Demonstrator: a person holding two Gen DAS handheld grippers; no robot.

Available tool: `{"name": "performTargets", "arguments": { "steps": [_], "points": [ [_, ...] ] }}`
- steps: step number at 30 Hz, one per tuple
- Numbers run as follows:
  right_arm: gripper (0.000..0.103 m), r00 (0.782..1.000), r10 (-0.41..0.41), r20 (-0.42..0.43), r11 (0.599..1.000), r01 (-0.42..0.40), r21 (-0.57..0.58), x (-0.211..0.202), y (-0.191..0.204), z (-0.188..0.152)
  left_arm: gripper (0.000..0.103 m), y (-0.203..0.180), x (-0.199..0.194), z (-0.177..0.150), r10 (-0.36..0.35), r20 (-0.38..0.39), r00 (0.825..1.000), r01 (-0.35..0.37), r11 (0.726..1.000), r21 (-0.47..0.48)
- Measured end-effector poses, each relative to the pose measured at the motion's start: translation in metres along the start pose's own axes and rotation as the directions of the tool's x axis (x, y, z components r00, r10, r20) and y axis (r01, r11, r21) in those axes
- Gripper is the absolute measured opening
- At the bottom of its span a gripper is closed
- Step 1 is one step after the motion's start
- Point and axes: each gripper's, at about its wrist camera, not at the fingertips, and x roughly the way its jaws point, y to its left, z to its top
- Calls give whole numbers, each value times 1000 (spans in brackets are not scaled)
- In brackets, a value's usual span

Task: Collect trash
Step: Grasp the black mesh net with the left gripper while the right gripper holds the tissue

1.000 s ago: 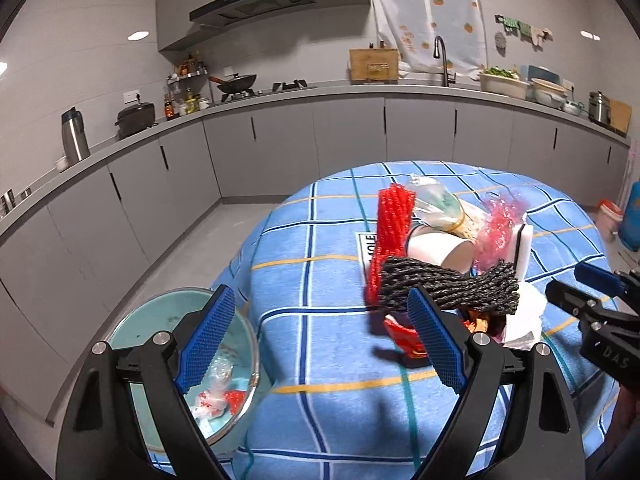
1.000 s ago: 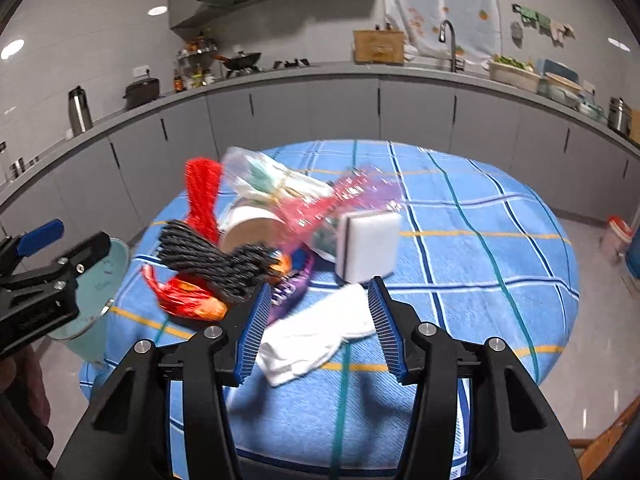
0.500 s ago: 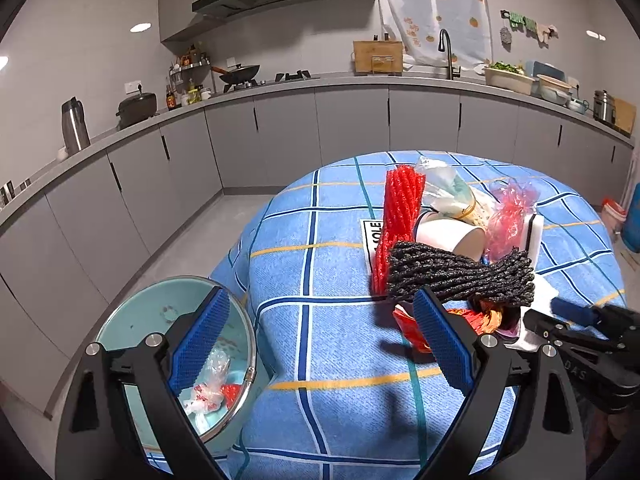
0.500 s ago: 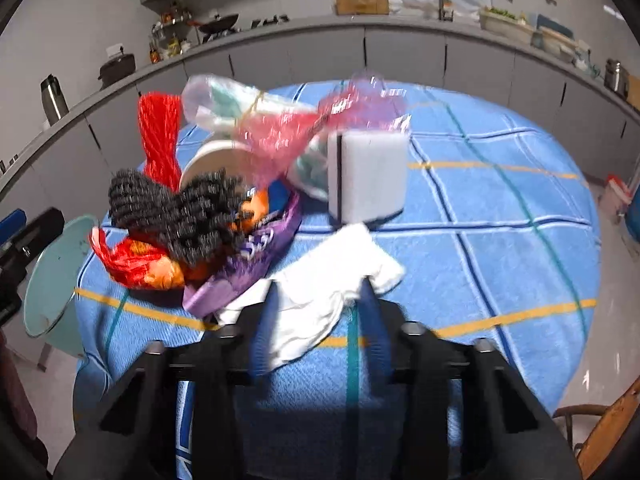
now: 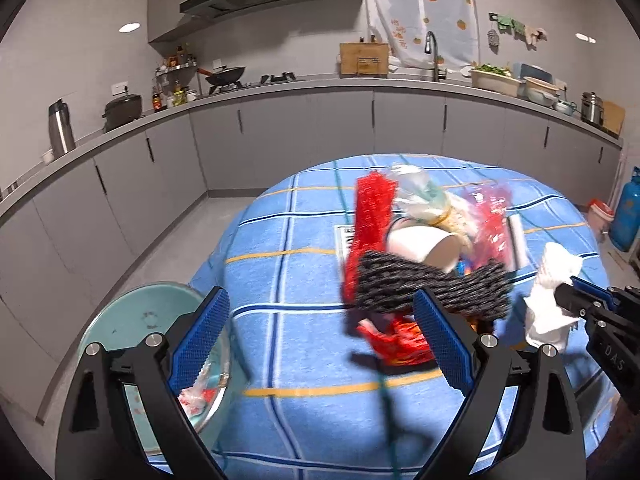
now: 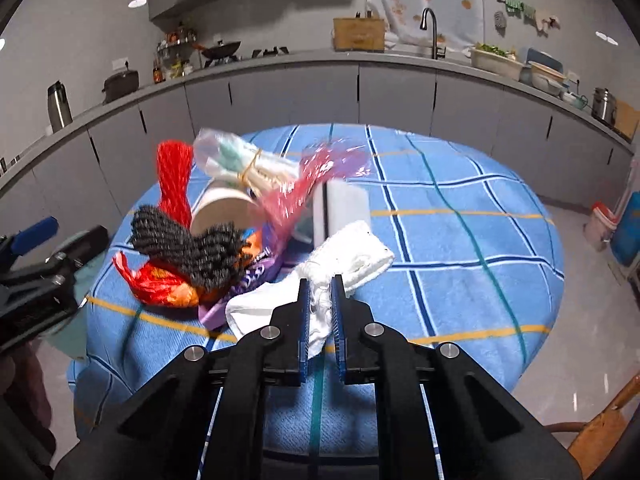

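My right gripper [image 6: 319, 280] is shut on a crumpled white tissue [image 6: 348, 260] and holds it just above the blue checked tablecloth [image 6: 460, 240]; the tissue also shows in the left wrist view [image 5: 550, 296]. My left gripper [image 5: 320, 312] is open and empty, left of the trash pile. The pile holds a black net [image 5: 432, 288], a red net [image 5: 370, 224], a paper cup [image 5: 424, 242], a red wrapper [image 5: 400, 344], a pink bag [image 6: 304, 188] and a white sponge [image 6: 342, 212]. A teal bin [image 5: 148, 316] stands on the floor at the lower left.
The round table [image 5: 280, 280] stands in a kitchen with grey cabinets [image 5: 280, 140] behind. A blue gas cylinder [image 5: 628, 208] and a small pail [image 5: 599, 216] stand at the right. A wooden chair [image 6: 600, 428] is at the lower right.
My right gripper has closed on the white tissue and lifted it off the cloth. My left gripper has stayed open, shifting slightly toward the pile.
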Motion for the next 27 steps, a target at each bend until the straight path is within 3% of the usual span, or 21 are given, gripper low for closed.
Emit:
{"name": "performTargets", "arguments": {
  "steps": [13,15,17,18,20,22,27],
  "points": [
    [11,999,-25,34,1000,25,-10,-2,-4,3,89,-28,46,6,-72,-65,995,72,997,3],
    [11,999,-19,36,1000,19,-9,-1,-3,2,64,-29,52,6,-102,-88,991,102,995,-2],
    [11,999,-16,38,1000,16,-11,0,-2,2,51,-30,53,4,-125,-98,987,126,992,1],
    [11,999,-15,38,1000,15,-10,0,-2,1,37,-32,53,4,-133,-101,986,134,991,8],
    [11,999,-10,38,1000,11,-11,0,-1,1,27,-35,51,3,-159,-114,981,162,987,16],
    [11,999,-10,41,1000,11,-14,-2,0,1,9,-36,47,3,-174,-112,978,178,984,25],
    [11,998,-15,66,1000,17,-18,-11,1,3,1,-38,33,7,-214,-90,973,218,975,38]
  ]
}}
